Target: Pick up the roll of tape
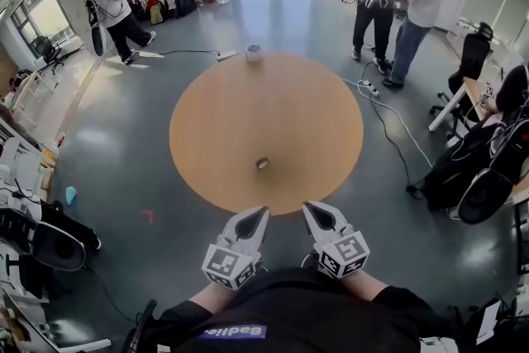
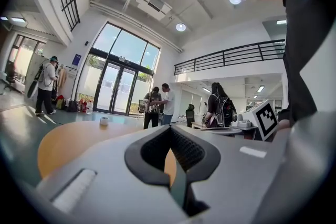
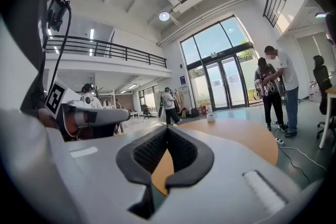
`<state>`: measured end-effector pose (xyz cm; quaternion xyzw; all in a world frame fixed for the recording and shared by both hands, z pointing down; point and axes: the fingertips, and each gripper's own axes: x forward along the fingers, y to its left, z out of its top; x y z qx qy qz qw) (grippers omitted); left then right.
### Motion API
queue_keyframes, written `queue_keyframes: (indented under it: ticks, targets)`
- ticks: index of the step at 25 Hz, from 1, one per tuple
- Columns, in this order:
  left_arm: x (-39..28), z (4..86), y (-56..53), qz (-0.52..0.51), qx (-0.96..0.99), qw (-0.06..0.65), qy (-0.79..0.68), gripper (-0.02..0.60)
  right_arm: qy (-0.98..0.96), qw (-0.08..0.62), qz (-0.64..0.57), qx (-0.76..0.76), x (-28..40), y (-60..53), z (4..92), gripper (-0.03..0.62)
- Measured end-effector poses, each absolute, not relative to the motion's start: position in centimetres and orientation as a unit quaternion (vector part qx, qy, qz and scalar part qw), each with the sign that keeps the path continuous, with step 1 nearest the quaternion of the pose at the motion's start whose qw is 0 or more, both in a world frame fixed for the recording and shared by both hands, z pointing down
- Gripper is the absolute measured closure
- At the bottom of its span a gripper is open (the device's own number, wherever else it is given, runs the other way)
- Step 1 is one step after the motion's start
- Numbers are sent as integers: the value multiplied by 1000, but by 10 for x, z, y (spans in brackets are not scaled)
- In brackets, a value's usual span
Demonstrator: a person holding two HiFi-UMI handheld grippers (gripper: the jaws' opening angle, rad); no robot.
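Your left gripper [image 1: 261, 215] sits just short of the near rim of the round table [image 1: 215, 120]. It points level toward the far side, and its fingers are pressed together at the tips with nothing between them; the left gripper view [image 2: 169, 127] shows only the tabletop through the gap behind the tips.

The roll of tape [image 1: 263, 163] is the small brownish ring on the table, close to the near edge. It lies almost straight ahead of the left fingers and well apart from them. It seems to lie flat with its hole facing up, so it has no long axis to line up with, and any approach across the ring should do. Neither gripper view shows it; each gripper's own body likely hides it.

Your right gripper [image 1: 311, 209] is just beside the left one at the same near rim. Its fingers are also closed tip to tip on nothing [image 3: 167, 128]. From it the roll lies ahead and a little to the left, so the left gripper looks better placed. Either one must open before it goes in.

A white object [image 1: 254, 52] stands at the far edge; I cannot tell whether it is a second roll.
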<state>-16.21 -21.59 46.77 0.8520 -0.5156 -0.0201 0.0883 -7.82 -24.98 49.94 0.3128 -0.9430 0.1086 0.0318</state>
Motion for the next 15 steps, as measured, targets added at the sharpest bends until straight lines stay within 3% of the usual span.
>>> queue_keyframes:
  ticks: [15]
  targets:
    - [-157, 482, -259, 18, 834, 88, -544, 549, -951, 29, 113, 286, -67, -286, 503, 591]
